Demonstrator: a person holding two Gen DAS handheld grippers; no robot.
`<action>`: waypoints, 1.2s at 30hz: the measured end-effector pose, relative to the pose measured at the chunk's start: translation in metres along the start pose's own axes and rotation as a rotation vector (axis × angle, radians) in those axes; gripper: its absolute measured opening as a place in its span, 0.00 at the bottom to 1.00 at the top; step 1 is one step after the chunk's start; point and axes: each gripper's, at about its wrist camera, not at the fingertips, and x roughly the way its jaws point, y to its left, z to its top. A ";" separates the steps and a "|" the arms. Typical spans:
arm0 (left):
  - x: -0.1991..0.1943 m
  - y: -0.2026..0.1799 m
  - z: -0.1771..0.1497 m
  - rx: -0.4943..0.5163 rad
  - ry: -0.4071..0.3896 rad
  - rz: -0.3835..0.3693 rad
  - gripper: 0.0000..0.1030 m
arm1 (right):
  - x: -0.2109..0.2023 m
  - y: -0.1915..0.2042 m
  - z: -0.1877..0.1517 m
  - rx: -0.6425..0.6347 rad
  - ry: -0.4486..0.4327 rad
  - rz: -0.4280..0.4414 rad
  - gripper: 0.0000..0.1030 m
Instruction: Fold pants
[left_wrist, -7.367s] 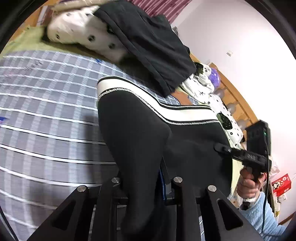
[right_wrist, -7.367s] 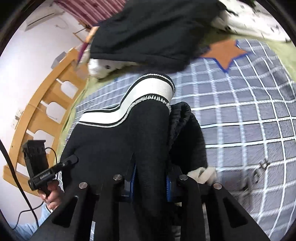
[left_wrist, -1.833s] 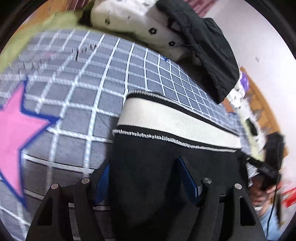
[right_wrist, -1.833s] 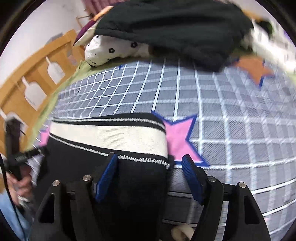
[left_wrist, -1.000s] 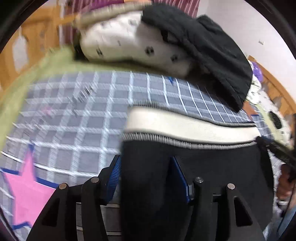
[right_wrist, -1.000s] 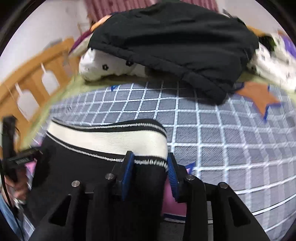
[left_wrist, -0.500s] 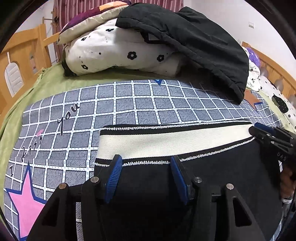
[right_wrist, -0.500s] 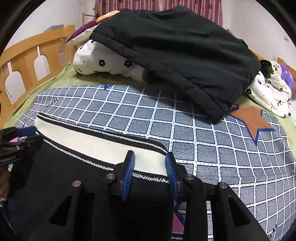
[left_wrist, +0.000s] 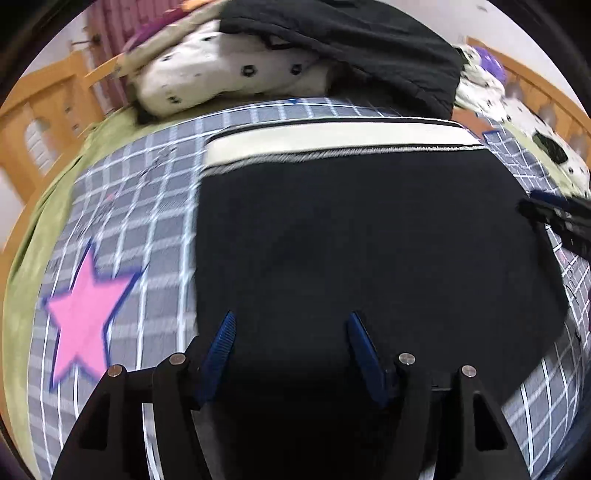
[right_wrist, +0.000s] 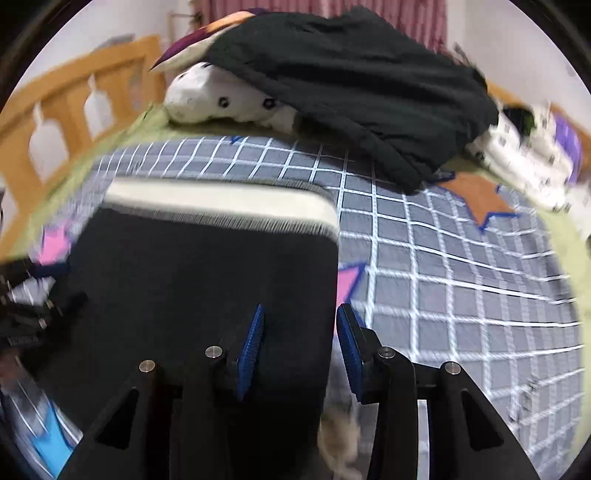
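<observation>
Black pants lying flat on the grid bedspread, cream waistband at the far edge. Left gripper gaping wide over the near hem; right gripper spread, straddling the pants' right edge. Open bedspread lying to its right. No readable writing.

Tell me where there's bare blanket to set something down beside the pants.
Bare checked blanket lies right of the pants, and left around the pink star. Beyond the waistband it is crowded: black jacket over a spotted pillow.
</observation>
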 end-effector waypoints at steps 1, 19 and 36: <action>-0.007 0.002 -0.007 -0.015 0.003 0.001 0.60 | -0.008 0.005 -0.008 -0.014 -0.005 -0.019 0.39; -0.045 0.020 -0.101 0.011 0.074 0.198 0.60 | -0.080 0.030 -0.093 0.042 -0.025 -0.091 0.41; -0.043 0.010 -0.092 -0.058 0.056 0.056 0.17 | -0.057 0.025 -0.089 0.073 0.026 -0.073 0.45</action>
